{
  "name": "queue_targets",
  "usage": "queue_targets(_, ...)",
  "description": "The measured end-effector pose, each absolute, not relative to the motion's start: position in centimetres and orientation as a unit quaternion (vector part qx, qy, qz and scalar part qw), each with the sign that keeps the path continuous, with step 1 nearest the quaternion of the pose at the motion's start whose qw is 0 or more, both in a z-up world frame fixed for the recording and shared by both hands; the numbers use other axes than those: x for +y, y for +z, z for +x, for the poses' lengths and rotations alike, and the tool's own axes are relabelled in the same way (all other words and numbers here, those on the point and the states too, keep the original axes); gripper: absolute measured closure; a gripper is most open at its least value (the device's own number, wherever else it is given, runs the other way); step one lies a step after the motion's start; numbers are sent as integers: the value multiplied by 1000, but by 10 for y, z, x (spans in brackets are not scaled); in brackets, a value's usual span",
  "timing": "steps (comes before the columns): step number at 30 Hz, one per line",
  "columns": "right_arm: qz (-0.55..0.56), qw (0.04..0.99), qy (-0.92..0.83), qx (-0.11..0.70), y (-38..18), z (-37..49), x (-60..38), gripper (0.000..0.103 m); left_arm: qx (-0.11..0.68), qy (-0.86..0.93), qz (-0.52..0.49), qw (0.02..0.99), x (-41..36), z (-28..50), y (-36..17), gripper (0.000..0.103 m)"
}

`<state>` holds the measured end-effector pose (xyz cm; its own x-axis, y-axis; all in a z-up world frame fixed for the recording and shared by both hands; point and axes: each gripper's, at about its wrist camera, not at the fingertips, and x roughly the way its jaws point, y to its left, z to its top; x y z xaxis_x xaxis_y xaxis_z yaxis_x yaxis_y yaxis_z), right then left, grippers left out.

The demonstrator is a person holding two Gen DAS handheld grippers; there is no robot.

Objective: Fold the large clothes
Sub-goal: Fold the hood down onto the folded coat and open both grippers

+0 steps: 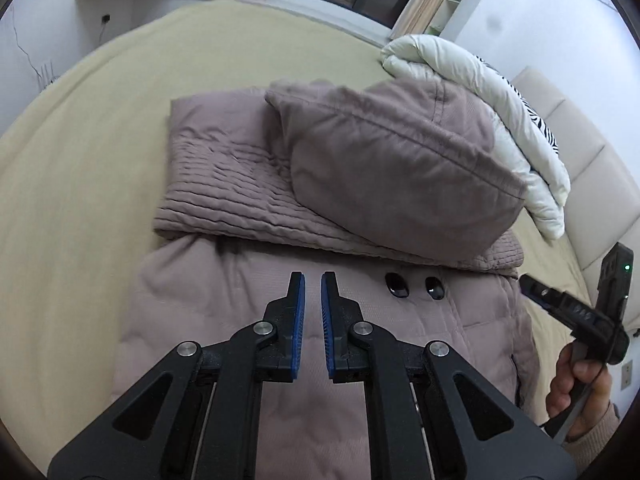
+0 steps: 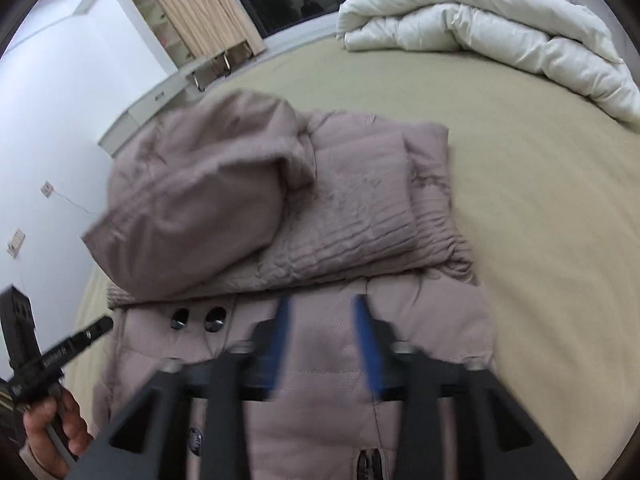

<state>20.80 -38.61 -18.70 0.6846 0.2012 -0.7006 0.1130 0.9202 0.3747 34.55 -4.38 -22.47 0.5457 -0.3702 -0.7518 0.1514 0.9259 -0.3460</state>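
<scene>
Presently I hold both tongs, left (image 1: 313,280) and right (image 2: 322,304), released and empty over the near half of the padded coat (image 1: 248,320) on the bed (image 1: 80,160), its hood (image 1: 392,160) already folded onto its far half.

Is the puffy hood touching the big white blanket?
Cannot tell. In the left wrist view the hood overlaps the white blanket; in the right wrist view bare sheet separates the coat from it.
</scene>
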Motion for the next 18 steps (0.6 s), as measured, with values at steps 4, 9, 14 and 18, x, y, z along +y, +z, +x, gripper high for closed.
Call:
queue_targets(4, 190, 926, 46, 323, -137, 211, -377, 22, 395, -160, -118, 897, -40, 354, -172, 96)
queue_targets(9, 149, 927, 98, 330, -96, 263, -343, 69, 333, -196, -72, 920, -77, 398, -118, 95)
queue_targets(14, 133, 914, 133, 359, -94, 318, -311, 69, 383, -205, -44, 900, -117, 459, -132, 95)
queue_targets(18, 100, 888, 81, 442, -148, 348, -309, 69, 456, -185, -11, 870, -141, 488, -187, 95)
